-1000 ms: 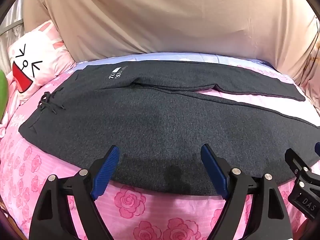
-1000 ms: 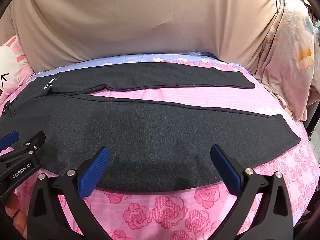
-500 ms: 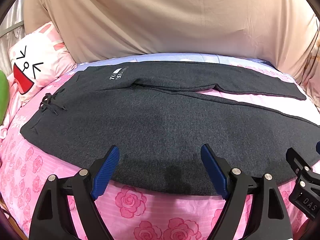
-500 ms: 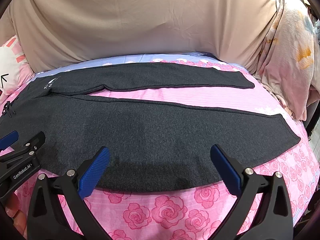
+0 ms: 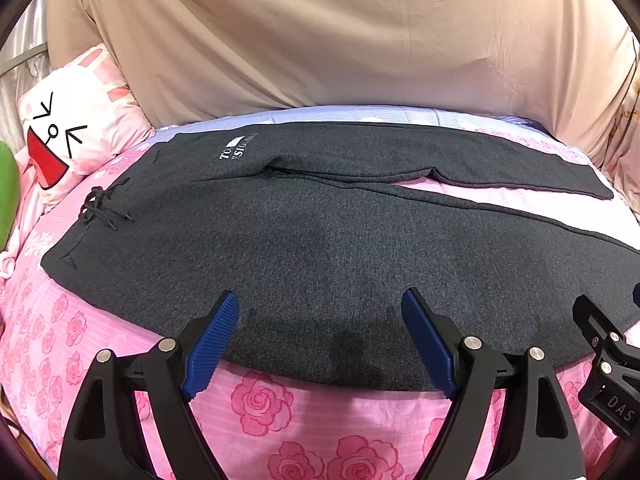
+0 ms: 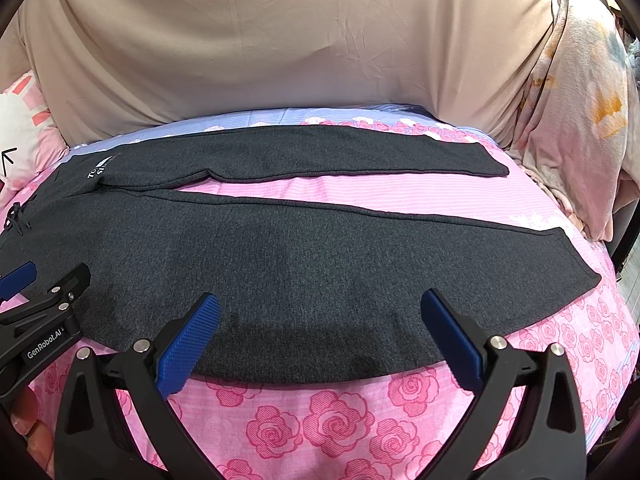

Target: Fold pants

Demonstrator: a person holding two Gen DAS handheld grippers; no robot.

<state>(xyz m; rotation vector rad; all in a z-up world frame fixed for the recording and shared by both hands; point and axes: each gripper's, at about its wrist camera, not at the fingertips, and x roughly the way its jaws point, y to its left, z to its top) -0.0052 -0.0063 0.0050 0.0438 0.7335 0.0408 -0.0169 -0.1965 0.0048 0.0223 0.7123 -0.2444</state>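
Here, dark grey pants [image 5: 320, 248] are laid flat across a bed covered by a pink rose-print sheet [image 5: 260, 404]. The waistband end, with a black drawstring [image 5: 102, 208] knotted on it, is turned toward the left, and the two legs are stretched out to the right, a strip of pink sheet being seen between them. A white printed logo [image 5: 236, 147] is seen on the far leg near the waist. A cartoon-face pillow [image 5: 68, 128] is propped at the left end of the bed, and a beige cloth [image 5: 340, 32] is draped behind it.

The left gripper [image 5: 320, 338] is held over the near edge of the pants, its blue-padded fingers [image 5: 212, 344] spread wide with nothing pinched between them. The right gripper [image 6: 320, 340] is held likewise over the near edge further along the leg, its fingers [image 6: 188, 348] also spread wide and empty. In each wrist view the other gripper is seen at the side, just beside.
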